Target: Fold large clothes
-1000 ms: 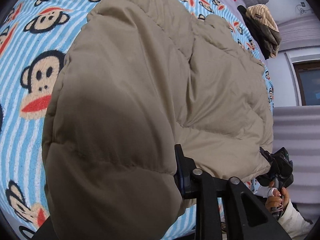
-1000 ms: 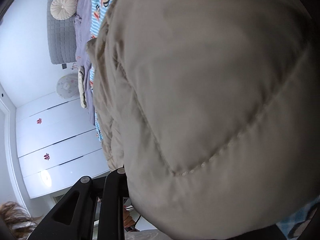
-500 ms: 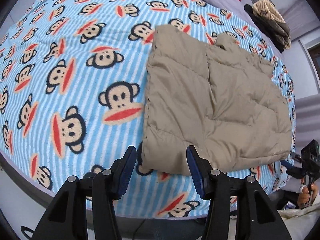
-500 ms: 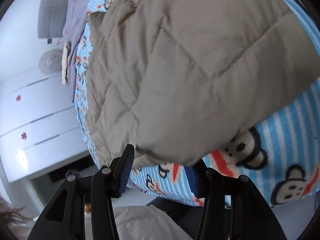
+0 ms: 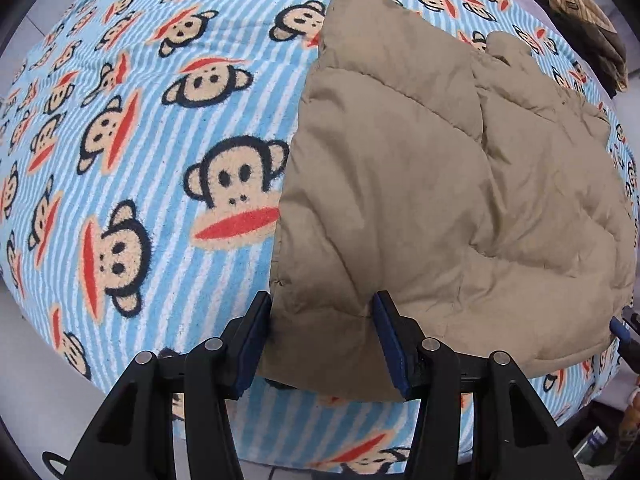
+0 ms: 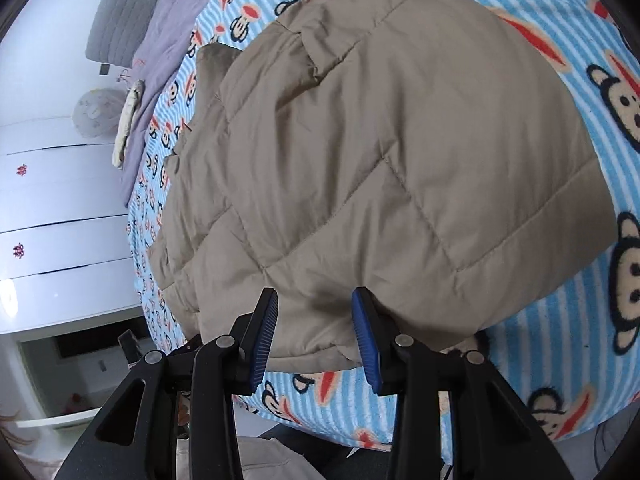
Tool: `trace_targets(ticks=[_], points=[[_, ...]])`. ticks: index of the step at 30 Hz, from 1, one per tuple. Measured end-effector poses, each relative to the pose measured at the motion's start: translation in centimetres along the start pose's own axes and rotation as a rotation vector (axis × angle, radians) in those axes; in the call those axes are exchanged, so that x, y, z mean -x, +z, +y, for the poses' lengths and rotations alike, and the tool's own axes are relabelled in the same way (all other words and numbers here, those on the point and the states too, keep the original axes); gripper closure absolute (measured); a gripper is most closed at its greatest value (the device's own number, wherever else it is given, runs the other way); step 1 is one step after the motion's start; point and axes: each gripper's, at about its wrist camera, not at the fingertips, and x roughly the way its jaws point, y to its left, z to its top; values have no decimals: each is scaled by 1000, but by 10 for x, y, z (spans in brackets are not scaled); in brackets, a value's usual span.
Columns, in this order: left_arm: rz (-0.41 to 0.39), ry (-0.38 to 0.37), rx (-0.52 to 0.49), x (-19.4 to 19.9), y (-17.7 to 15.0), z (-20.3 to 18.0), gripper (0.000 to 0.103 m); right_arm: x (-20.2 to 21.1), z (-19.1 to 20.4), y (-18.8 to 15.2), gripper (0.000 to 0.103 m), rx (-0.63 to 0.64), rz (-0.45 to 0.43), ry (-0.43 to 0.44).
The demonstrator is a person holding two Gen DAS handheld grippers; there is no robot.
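Note:
A tan quilted puffer jacket (image 5: 440, 184) lies folded on a bed with a blue striped monkey-print blanket (image 5: 160, 160). My left gripper (image 5: 320, 336) is open, its jaws straddling the jacket's near left corner without pinching it. In the right wrist view the same jacket (image 6: 380, 152) fills the middle. My right gripper (image 6: 316, 332) is open, its blue pads on either side of the jacket's near edge. The tip of the right gripper shows at the far right of the left wrist view (image 5: 624, 328).
A pile of dark and striped clothes (image 5: 584, 24) lies at the far right of the bed. A lilac sheet (image 6: 160, 60), grey headboard (image 6: 120, 8) and white wardrobe (image 6: 60, 216) are on the left of the right wrist view. The bed's near edge runs just below both grippers.
One second ago both grippers held the jacket lifted close to the cameras. They let it go, it dropped flat on the bed, and both have moved back in to its near edge.

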Motion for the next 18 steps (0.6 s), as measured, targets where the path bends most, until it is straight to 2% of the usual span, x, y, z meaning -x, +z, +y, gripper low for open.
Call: trace_targets(ticks=[1, 3, 7, 8, 9, 11, 16, 18], points=[[-13, 12, -8, 6, 1, -2, 49, -4, -8, -4, 62, 14, 6, -9], [-42, 26, -10, 17, 2, -9, 49, -9, 0, -4, 62, 48, 26, -28], [-87, 35, 35, 36, 1, -23, 49, -19, 0, -5, 61, 87, 76, -36], [-94, 37, 52, 40, 0, -26, 43, -21, -1, -4, 61, 94, 90, -34], [-104, 32, 72, 42, -1, -30, 23, -20, -3, -4, 61, 99, 102, -32], [-141, -3, 106, 50, -8, -34, 11, -16, -5, -5, 61, 107, 124, -31], [-166, -57, 70, 57, -5, -49, 11, -11, 1, -8, 59, 124, 134, -57], [-175, -66, 36, 60, 1, -53, 11, -9, 11, -12, 55, 140, 116, -73]])
